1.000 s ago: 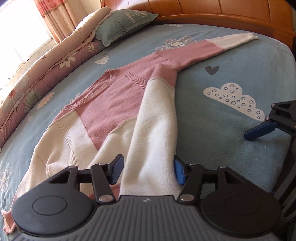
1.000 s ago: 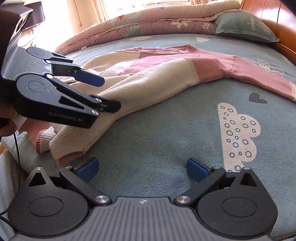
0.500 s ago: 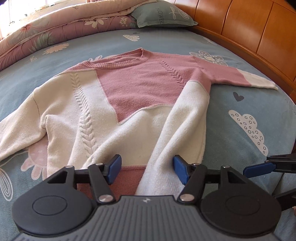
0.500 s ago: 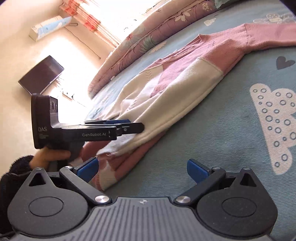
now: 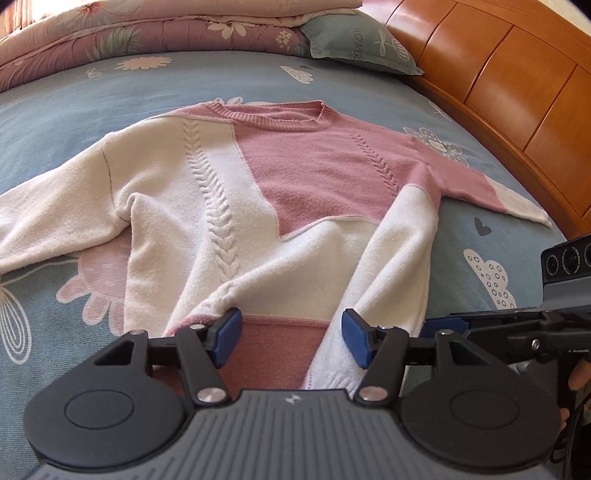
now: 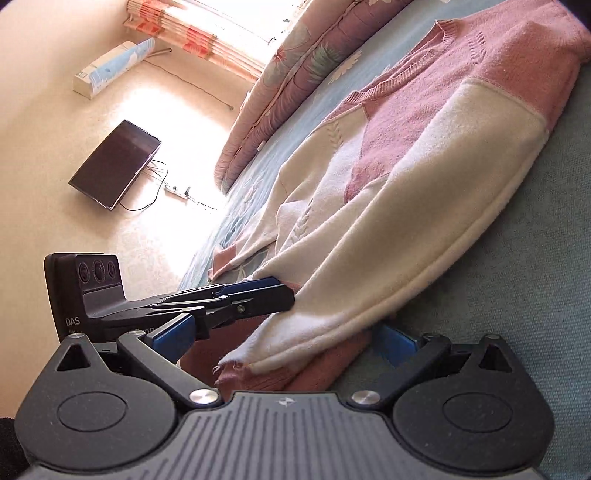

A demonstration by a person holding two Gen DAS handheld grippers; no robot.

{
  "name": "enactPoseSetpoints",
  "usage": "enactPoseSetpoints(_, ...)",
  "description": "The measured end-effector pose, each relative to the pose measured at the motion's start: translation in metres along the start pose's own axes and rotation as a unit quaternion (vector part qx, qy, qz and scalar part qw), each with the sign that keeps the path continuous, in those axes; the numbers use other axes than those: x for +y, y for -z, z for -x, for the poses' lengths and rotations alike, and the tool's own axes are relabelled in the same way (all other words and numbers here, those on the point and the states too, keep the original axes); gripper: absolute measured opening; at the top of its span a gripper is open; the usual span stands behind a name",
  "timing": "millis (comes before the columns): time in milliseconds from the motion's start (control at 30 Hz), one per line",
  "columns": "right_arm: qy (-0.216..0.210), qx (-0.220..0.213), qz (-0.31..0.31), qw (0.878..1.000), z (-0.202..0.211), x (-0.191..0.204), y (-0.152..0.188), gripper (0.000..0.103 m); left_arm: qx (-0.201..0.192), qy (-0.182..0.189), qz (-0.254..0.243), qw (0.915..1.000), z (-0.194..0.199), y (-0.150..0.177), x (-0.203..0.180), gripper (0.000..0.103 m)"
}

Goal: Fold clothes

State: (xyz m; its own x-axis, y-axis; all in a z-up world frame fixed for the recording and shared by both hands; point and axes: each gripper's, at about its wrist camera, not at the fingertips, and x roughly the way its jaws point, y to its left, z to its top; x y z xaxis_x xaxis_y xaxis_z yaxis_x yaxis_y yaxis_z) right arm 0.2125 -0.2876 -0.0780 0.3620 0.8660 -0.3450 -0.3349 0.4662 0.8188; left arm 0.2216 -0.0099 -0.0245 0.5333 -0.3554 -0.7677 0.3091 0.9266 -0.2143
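Note:
A pink and cream knit sweater (image 5: pixel 258 206) lies face up on the blue bed sheet (image 5: pixel 110 92), its right side folded over the body. My left gripper (image 5: pixel 291 338) is open over the pink hem, the folded cream edge by its right pad. My right gripper (image 6: pixel 284 334) is open and straddles the sweater's (image 6: pixel 406 206) bottom corner, where cream lies over pink hem. The left gripper also shows in the right wrist view (image 6: pixel 258 293), seen side on, at the hem. The right gripper shows at the right edge of the left wrist view (image 5: pixel 480 325).
A folded floral quilt (image 5: pixel 147 29) and a grey-green pillow (image 5: pixel 362 40) lie at the bed's head. An orange wooden headboard (image 5: pixel 517 92) runs along the right. A dark TV (image 6: pixel 114 164) and a power strip (image 6: pixel 177 190) show on the room's pale surface off the bed.
Both grippers have moved to the sweater's hem. The left view has swung to face the sweater squarely. The right gripper has closed in on the bottom corner, which now lies between its fingers.

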Motion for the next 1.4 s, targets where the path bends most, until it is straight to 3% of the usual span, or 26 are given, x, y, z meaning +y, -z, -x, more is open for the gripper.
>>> enactPoseSetpoints(100, -0.006, -0.030, 0.007, 1.000, 0.006, 0.002, 0.000, 0.103, -0.002, 0.004, -0.004, 1.0000, 0.003, -0.002, 0.000, 0.062)
enactPoseSetpoints(233, -0.015, -0.104, 0.059, 0.993, 0.031, 0.019, 0.002, 0.103, -0.003, 0.004, -0.016, 0.9999, 0.004, 0.001, -0.004, 0.065)
enactPoseSetpoints(333, 0.003, -0.094, 0.058, 0.994, 0.024, 0.016, 0.002, 0.103, 0.002, -0.006, -0.028, 0.9996, 0.003, 0.008, -0.008, 0.065)
enactPoseSetpoints(400, 0.019, -0.060, 0.041, 0.997, 0.013, 0.006, 0.008, 0.103, 0.008, -0.013, -0.035, 0.9993, 0.003, 0.013, -0.010, 0.065)
enactPoseSetpoints(500, 0.046, -0.041, 0.066, 0.996, -0.004, 0.008, 0.014, 0.103, 0.015, -0.023, -0.043, 0.9987, 0.007, 0.023, -0.011, 0.065)
enactPoseSetpoints(667, 0.029, -0.085, 0.037, 0.995, -0.003, 0.000, 0.008, 0.103, 0.024, -0.019, -0.038, 0.9988, 0.015, 0.040, -0.010, 0.067)
enactPoseSetpoints(800, -0.014, -0.154, 0.024, 0.988, 0.024, 0.006, 0.006, 0.103, 0.024, -0.019, -0.034, 0.9989, 0.022, 0.048, -0.012, 0.070)
enactPoseSetpoints(967, 0.017, -0.129, 0.014, 0.991, 0.012, -0.002, 0.006, 0.103, 0.030, -0.026, -0.048, 0.9981, 0.021, 0.055, -0.021, 0.072)
enactPoseSetpoints(1200, -0.004, -0.199, 0.009, 0.980, 0.081, 0.013, 0.002, 0.103, 0.033, -0.024, -0.062, 0.9972, 0.029, 0.066, -0.029, 0.073)
enactPoseSetpoints(1400, 0.070, -0.154, -0.039, 0.985, 0.123, -0.008, 0.016, 0.103, 0.033, -0.018, -0.067, 0.9970, 0.030, 0.071, -0.034, 0.073)
